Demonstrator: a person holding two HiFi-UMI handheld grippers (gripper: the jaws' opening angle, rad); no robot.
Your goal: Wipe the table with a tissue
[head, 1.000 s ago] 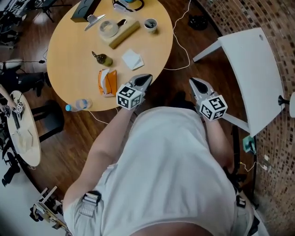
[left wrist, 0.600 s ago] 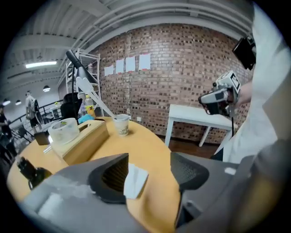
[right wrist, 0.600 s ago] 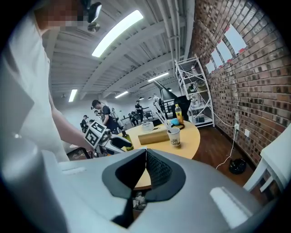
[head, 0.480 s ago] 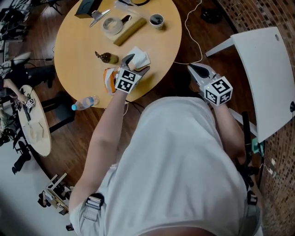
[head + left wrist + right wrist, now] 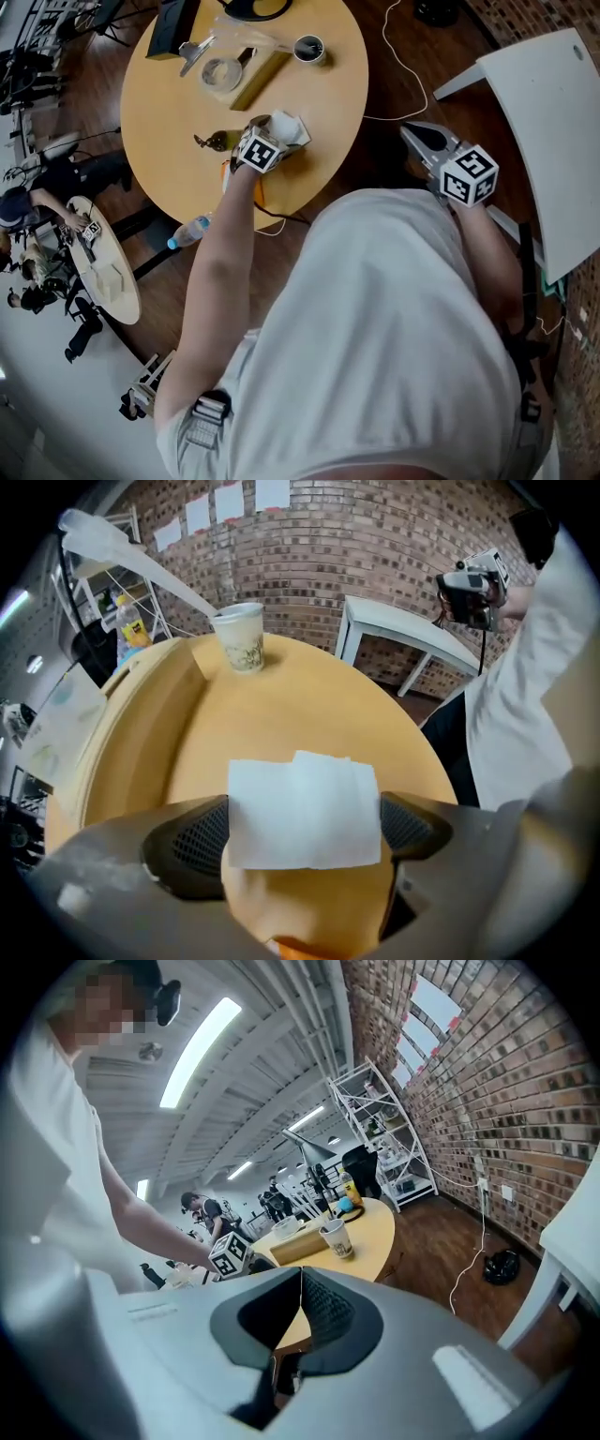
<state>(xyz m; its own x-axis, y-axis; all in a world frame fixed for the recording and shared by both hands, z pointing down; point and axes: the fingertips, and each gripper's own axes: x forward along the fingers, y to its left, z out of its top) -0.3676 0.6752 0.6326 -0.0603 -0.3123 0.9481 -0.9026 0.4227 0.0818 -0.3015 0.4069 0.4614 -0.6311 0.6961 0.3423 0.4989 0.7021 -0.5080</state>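
Note:
A folded white tissue lies on the round wooden table near its front edge. My left gripper points steeply down over it, jaws opening. In the left gripper view the tissue lies flat on the table and spans the gap between the two pads of the left gripper; they stand beside its edges and it is not lifted. My right gripper hangs off the table to the right, over the floor. In its own view the right gripper has its jaws closed together, with nothing in them.
A paper cup, a tape roll and a wooden block sit at the table's far side. A small dark object lies left of the tissue. A water bottle lies below the table's edge. A white table stands right.
My left gripper went from the table's front edge out over the tissue, tipped downward and opened its jaws around it. The right gripper drifted to the right, still shut.

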